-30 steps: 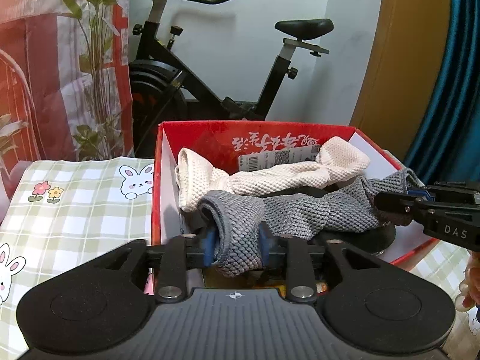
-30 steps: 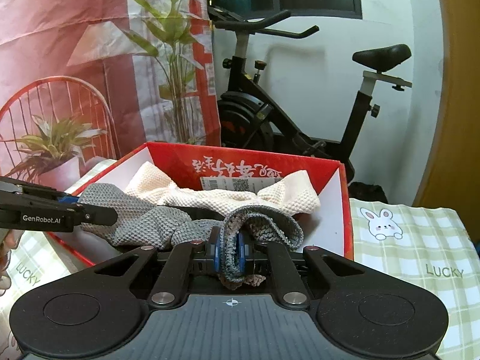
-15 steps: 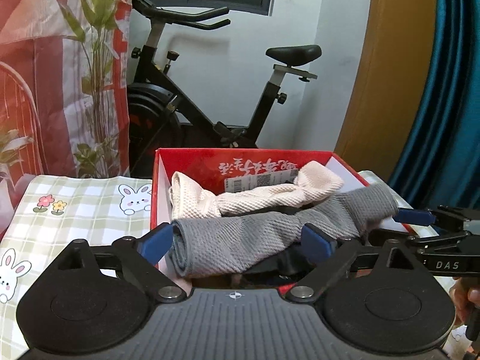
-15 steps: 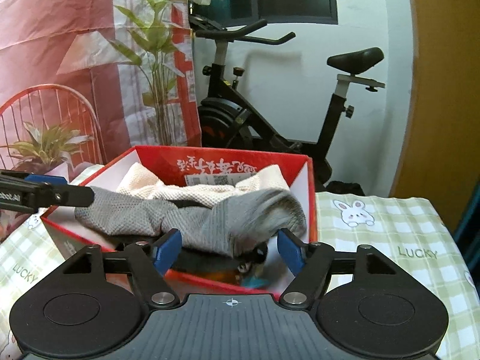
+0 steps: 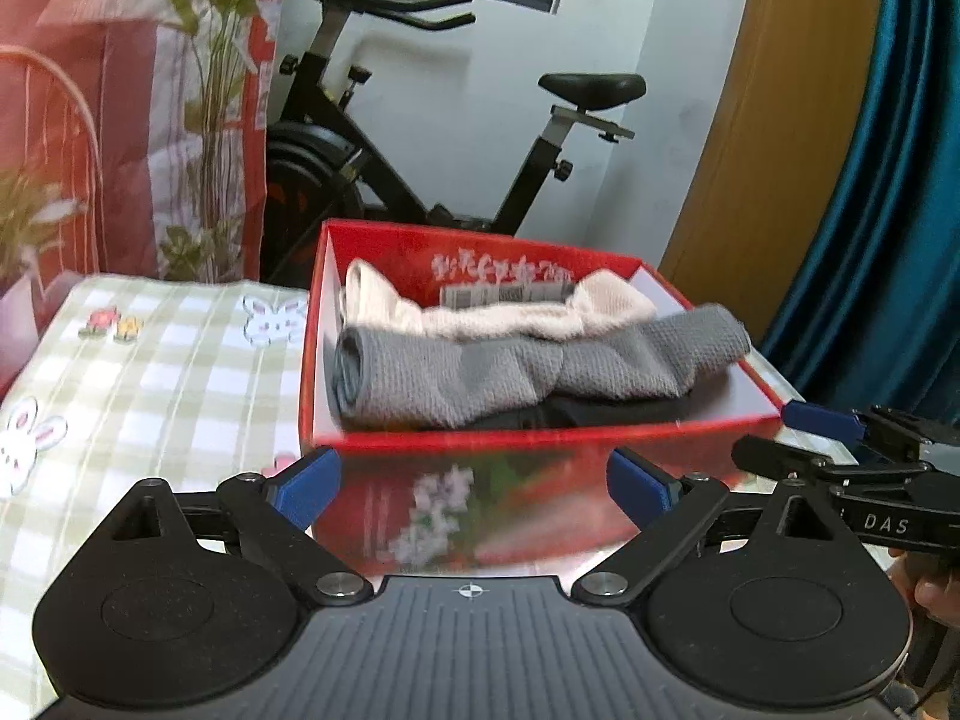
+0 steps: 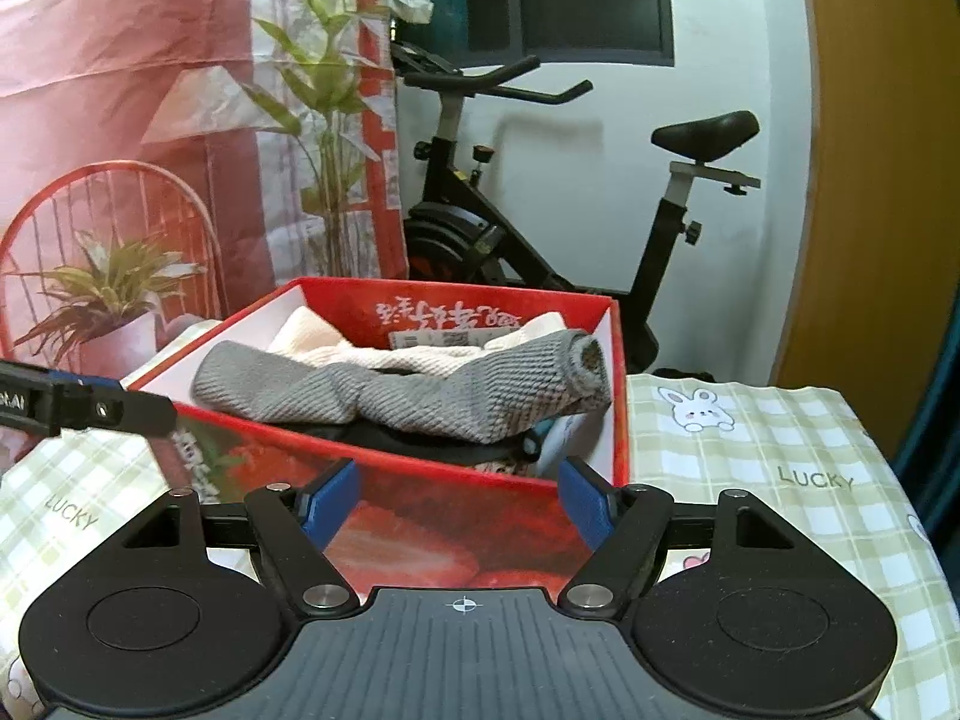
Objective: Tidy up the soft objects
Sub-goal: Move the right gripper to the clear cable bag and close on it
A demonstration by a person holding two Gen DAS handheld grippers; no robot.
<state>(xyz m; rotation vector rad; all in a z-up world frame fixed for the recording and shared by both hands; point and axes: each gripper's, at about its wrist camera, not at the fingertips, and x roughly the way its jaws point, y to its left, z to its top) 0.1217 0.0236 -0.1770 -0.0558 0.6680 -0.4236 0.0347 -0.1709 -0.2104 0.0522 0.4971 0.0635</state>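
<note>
A grey knitted cloth [image 5: 528, 366] lies rolled across the red box [image 5: 540, 438], on top of a cream knitted cloth [image 5: 510, 315] and dark items. The grey cloth [image 6: 408, 390], the cream cloth [image 6: 312, 336] and the box [image 6: 618, 396] also show in the right wrist view. My left gripper [image 5: 474, 483] is open and empty, just in front of the box's near wall. My right gripper [image 6: 459, 507] is open and empty, in front of the box's near wall. The right gripper also shows at the right edge of the left wrist view [image 5: 840, 438].
The box stands on a green checked tablecloth [image 5: 150, 372] with rabbits. An exercise bike [image 6: 540, 252] stands behind the table. A red printed backdrop [image 6: 150, 120] hangs at the left. A blue curtain [image 5: 888, 180] and wooden door are at the right.
Both grippers opened and let go of the grey cloth, then drew back from the box. The grey cloth now rests inside the box.
</note>
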